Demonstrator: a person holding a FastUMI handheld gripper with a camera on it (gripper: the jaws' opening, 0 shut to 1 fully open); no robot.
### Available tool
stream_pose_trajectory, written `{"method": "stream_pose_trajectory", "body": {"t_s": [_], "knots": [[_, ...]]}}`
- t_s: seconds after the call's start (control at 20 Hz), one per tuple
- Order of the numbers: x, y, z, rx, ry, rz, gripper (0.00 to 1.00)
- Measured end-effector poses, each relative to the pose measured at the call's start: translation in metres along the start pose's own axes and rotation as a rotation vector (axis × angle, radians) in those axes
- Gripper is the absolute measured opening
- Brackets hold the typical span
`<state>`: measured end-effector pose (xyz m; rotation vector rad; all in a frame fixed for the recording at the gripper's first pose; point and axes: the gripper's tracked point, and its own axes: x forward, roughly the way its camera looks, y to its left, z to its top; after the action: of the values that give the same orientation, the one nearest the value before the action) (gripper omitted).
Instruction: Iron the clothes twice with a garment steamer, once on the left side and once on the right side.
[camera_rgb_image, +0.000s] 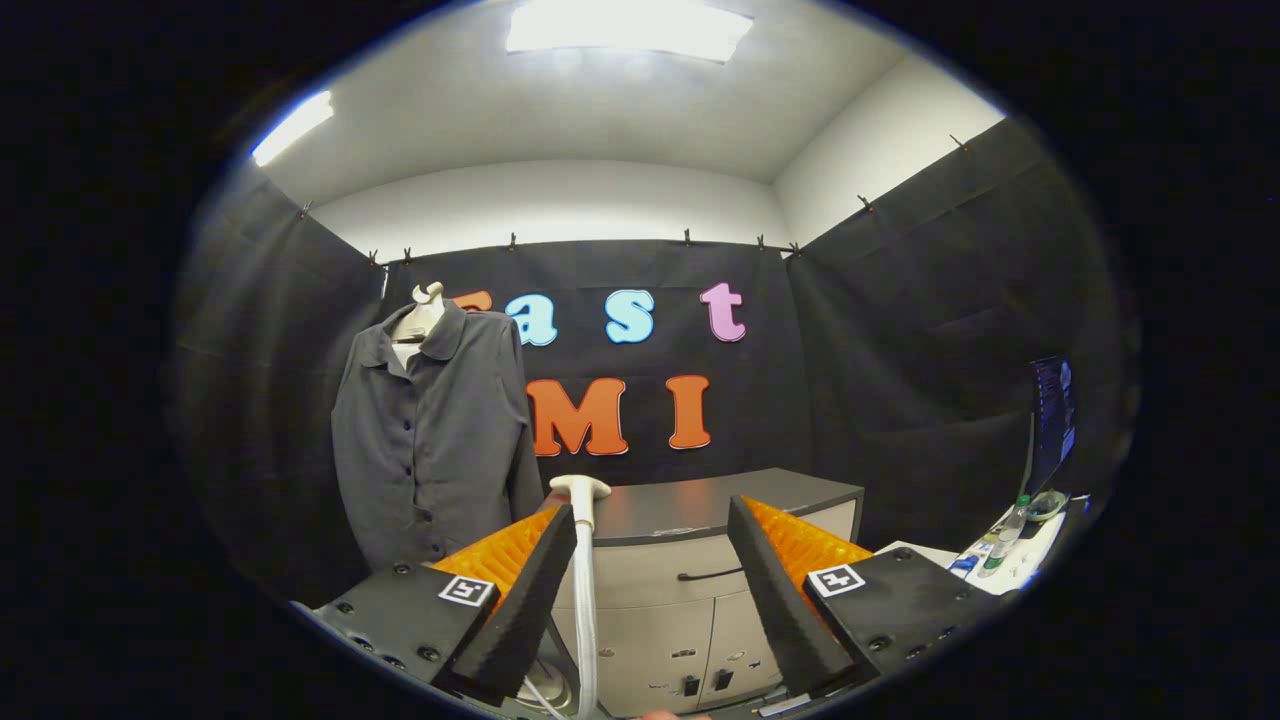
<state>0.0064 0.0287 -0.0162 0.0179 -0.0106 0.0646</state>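
Tool (650, 520): I am holding it with fingers spread wide, gripping nothing. Steamer (580, 490): standing on its hose just ahead of my left finger, untouched. Shirt (435, 430): hanging on its hanger beyond the fingers, left of the cabinet (700, 560). Progress: I am judging neither pass begun; pickup, left and right passes remaining

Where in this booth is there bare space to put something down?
The cabinet top looks bare, from the steamer head beside the shirt across to its far corner. The side table is cluttered with bottles. The open gripper holds nothing.
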Motion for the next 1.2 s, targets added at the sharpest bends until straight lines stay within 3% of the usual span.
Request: {"method": "stream_pose_trajectory", "body": {"t_s": [0.35, 0.8, 1.05, 1.2], "knots": [[0.007, 0.001, -0.006, 0.052, 0.021, -0.001, 0.98], [0.001, 0.014, 0.020, 0.048, -0.027, 0.003, 0.98], [0.047, 0.031, 0.046, -0.023, -0.004, 0.013, 0.98], [0.096, 0.059, 0.062, 0.017, 0.013, 0.100, 0.98]]}}
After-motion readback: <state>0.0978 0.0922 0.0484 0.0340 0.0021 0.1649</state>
